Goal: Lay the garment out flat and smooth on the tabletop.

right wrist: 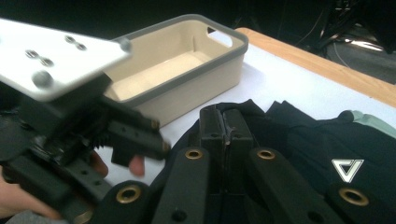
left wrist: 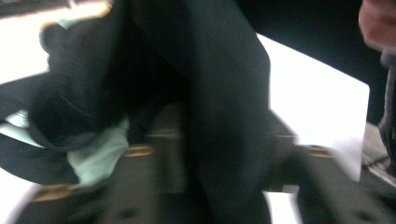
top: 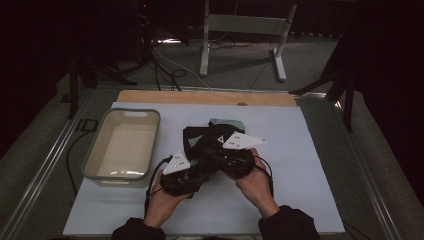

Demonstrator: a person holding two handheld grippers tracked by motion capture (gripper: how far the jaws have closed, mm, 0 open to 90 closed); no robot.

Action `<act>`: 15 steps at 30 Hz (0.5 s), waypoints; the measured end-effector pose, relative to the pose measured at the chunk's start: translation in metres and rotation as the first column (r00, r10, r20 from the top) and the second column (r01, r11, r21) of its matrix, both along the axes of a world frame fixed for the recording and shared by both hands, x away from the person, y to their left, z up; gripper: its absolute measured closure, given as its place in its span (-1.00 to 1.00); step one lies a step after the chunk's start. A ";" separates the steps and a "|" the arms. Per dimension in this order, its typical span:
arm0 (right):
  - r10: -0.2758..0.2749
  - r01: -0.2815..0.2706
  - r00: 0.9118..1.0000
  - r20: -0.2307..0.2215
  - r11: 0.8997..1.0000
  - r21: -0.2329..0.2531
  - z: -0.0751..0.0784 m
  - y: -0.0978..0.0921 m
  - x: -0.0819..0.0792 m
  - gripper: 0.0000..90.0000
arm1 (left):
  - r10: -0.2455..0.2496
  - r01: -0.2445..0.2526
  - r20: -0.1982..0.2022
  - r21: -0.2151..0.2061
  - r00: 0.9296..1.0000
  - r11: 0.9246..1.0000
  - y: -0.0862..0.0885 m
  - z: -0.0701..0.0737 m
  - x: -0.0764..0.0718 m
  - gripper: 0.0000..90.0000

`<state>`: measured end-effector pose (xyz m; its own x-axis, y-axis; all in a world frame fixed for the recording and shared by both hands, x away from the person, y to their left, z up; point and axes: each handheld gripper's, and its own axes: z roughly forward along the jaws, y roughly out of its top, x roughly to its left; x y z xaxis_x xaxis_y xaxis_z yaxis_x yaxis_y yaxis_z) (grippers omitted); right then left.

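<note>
Two grippers meet over one dark garment in the middle of the table.

Nearest the person, both forearms come in from the table's near edge, hands angled inward so the left gripper [top: 192, 167] and right gripper [top: 220, 150] almost touch above the black garment [top: 200, 137]. In the right gripper view the right gripper's jaws are pressed together, with black cloth right around them; whether cloth is caught between them cannot be told. The left gripper view is blurred, with dark cloth draped across its jaws, so their gap cannot be told. The single garment lies crumpled, pale green lining [left wrist: 100, 156] showing, a white triangle logo [right wrist: 347, 169] on it; its long axis is unclear. Farther left stands one beige tub [top: 122, 145].
</note>
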<state>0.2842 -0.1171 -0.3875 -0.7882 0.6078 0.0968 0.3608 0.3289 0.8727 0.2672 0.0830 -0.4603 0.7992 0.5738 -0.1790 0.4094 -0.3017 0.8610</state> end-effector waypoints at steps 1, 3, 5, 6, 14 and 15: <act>0.008 -0.008 1.000 -0.006 1.000 -0.011 -0.001 0.000 0.000 0.96 | 0.000 0.000 0.000 0.000 1.000 1.000 0.000 0.000 0.000 0.80; -0.008 0.008 1.000 0.016 0.999 -0.031 -0.003 -0.002 -0.001 0.68 | 0.007 -0.007 0.006 -0.007 1.000 1.000 0.004 0.001 0.001 0.95; -0.009 0.009 1.000 0.025 1.000 -0.012 -0.005 -0.009 -0.002 0.34 | 0.019 -0.019 0.014 -0.017 1.000 1.000 0.009 0.004 0.001 0.96; -0.028 0.029 0.999 0.033 1.000 -0.011 -0.006 -0.014 -0.002 0.22 | 0.026 -0.025 0.018 -0.025 1.000 0.999 0.011 0.005 0.001 0.96; -0.142 0.144 0.989 0.030 0.984 -0.109 -0.040 -0.053 0.005 -0.13 | 0.062 -0.061 0.031 -0.047 0.998 0.997 0.021 0.012 0.002 0.96; -0.152 0.154 0.988 0.022 0.981 -0.119 -0.046 -0.057 0.007 -0.16 | 0.068 -0.066 0.034 -0.053 0.997 0.996 0.021 0.013 0.002 0.96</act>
<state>0.2913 -0.1741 -0.4332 -0.6856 0.7279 0.0065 0.4042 0.3733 0.8350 0.2693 0.1044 -0.4474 0.7654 0.6173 -0.1822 0.3962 -0.2288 0.8892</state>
